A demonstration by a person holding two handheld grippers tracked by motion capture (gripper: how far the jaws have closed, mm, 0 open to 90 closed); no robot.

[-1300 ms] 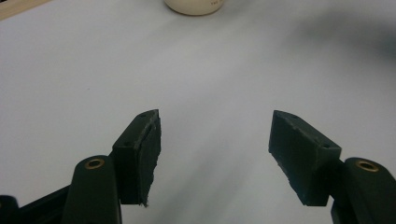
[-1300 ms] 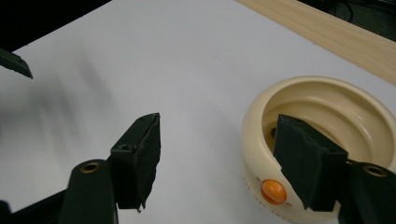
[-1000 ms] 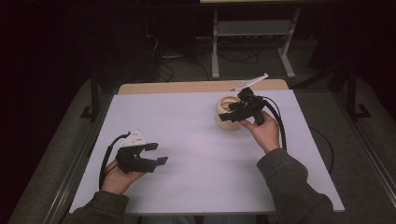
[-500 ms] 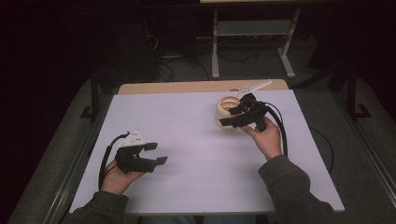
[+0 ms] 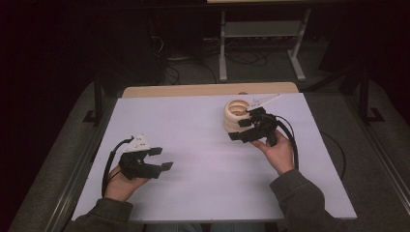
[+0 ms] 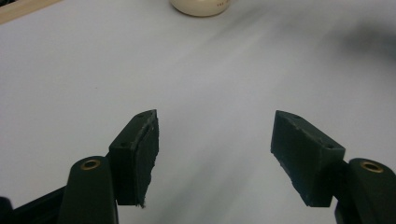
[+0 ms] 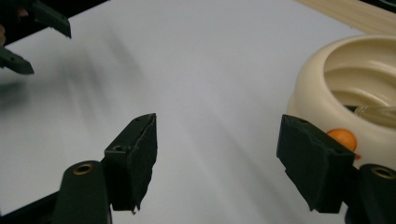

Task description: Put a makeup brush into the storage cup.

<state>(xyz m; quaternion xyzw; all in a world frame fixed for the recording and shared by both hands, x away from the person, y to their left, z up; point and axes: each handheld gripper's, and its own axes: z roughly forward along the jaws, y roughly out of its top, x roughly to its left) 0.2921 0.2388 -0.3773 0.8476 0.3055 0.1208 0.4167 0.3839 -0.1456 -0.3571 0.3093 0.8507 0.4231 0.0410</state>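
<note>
White sheeting covers the single table, with one strip of bare wood along its far edge. One cream ribbed plastic bowl stands far right, one small orange ball on it. Just beside the bowl, the right gripper is released, grasping nothing, jaws just widening. Near left, the left gripper is likewise released and empty.

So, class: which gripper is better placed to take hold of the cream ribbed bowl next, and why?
The right gripper. It hovers open right beside the cream ribbed bowl at the white table's far side; the left gripper is open too, but far across, near the front edge.
</note>
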